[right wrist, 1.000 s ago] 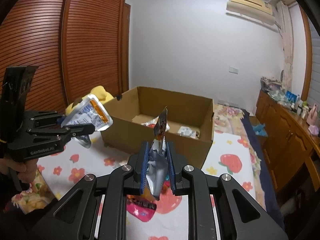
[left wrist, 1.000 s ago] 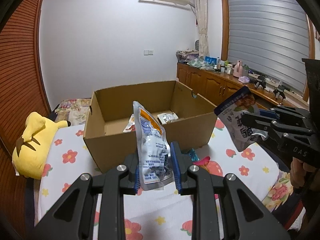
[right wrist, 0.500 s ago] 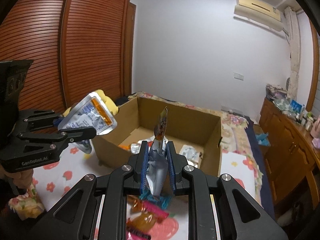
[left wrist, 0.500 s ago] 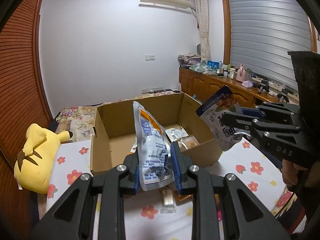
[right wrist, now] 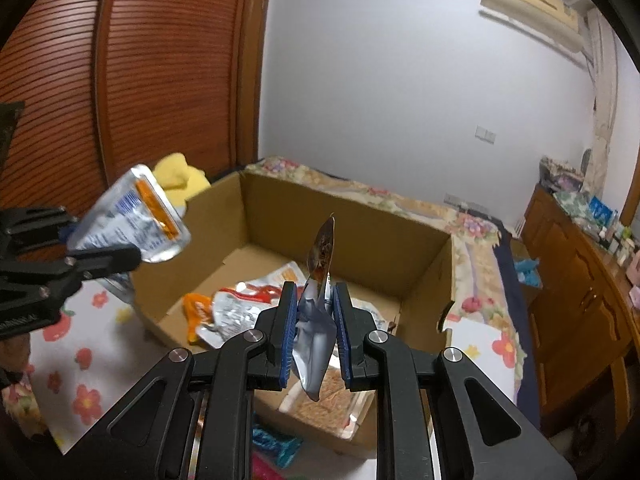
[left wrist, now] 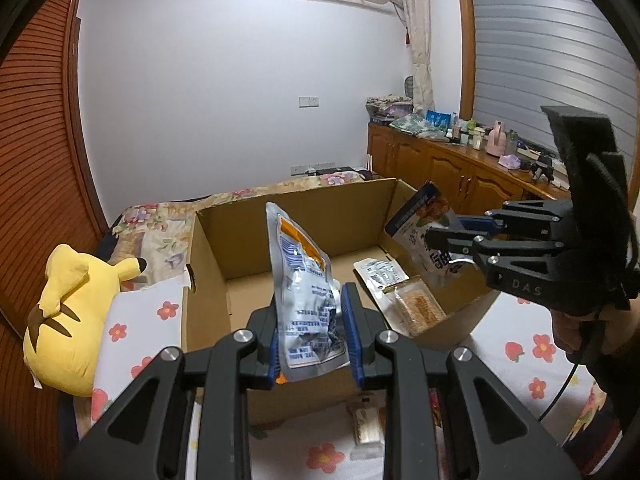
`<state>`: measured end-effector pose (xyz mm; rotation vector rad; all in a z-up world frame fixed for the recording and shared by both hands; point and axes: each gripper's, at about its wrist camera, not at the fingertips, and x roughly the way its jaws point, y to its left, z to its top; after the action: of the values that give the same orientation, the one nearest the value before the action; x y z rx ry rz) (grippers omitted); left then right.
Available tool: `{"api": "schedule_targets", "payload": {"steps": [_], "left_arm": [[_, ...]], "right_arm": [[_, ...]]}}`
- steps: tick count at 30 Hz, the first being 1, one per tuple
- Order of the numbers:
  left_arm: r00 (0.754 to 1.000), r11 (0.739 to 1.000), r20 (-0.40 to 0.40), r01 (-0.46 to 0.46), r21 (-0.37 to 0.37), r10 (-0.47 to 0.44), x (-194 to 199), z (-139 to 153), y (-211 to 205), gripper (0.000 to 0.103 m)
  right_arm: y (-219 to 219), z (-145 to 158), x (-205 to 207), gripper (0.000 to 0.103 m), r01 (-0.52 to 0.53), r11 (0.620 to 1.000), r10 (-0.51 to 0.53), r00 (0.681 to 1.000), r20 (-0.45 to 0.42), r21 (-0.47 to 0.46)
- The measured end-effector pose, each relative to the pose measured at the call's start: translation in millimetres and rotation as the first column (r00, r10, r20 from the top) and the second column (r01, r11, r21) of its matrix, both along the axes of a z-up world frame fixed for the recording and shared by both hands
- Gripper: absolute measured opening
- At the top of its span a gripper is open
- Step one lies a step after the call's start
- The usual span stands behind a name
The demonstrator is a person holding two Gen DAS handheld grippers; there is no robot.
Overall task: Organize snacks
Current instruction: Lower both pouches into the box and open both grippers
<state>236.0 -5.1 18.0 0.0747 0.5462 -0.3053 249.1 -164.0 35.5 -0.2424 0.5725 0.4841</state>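
An open cardboard box (left wrist: 208, 264) (right wrist: 348, 216) stands on the floral bed sheet. My left gripper (left wrist: 314, 344) is shut on a silver pouch with an orange stripe (left wrist: 304, 304), held upright over the box's near wall. From the right wrist view, that pouch (right wrist: 136, 216) hangs at the box's left corner. My right gripper (right wrist: 316, 332) is shut on a silver snack bag seen edge-on (right wrist: 318, 320); the left wrist view shows its blue-and-white face (left wrist: 424, 232) above the box's right side. Several snack packets (right wrist: 240, 304) (left wrist: 416, 308) lie on the box floor.
A yellow plush toy (left wrist: 68, 312) lies left of the box. Loose snacks (left wrist: 366, 424) (right wrist: 276, 444) rest on the sheet in front of the box. A wooden cabinet (left wrist: 440, 164) with clutter runs along the right wall. A person's hand (left wrist: 576, 332) grips the right tool.
Both grippers have moved forward with their bags, from in front of the box to over its near edge. The box now fills more of both views.
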Motion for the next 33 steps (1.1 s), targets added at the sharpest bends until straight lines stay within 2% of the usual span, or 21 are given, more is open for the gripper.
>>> {"api": "schedule_targets", "payload": {"steps": [13,19,25,33], "left_arm": [[0.998,0.998,-0.061,0.013,0.068,-0.008,37,-6,-10,0.024],[0.995,0.996,-0.094,0.021,0.084,-0.013,52,-8,-18,0.024],[0.990,0.996,-0.137,0.024,0.089,-0.011,73,-15,-23,0.025],[0.990,0.996,-0.142,0.008,0.094,0.006,83,-22,-28,0.028]], "right_arm": [[2,-28,31,0.016,-0.036,0.999,0.030,0.988,-0.151,-0.038],[-4,-25,31,0.017,-0.033,0.999,0.029,0.989,-0.143,-0.027],[-12,-21,23,0.027,-0.029,0.999,0.033,0.990,-0.137,0.028],[-18,-13,11,0.035,-0.019,0.997,0.027,0.993,-0.116,0.069]]}}
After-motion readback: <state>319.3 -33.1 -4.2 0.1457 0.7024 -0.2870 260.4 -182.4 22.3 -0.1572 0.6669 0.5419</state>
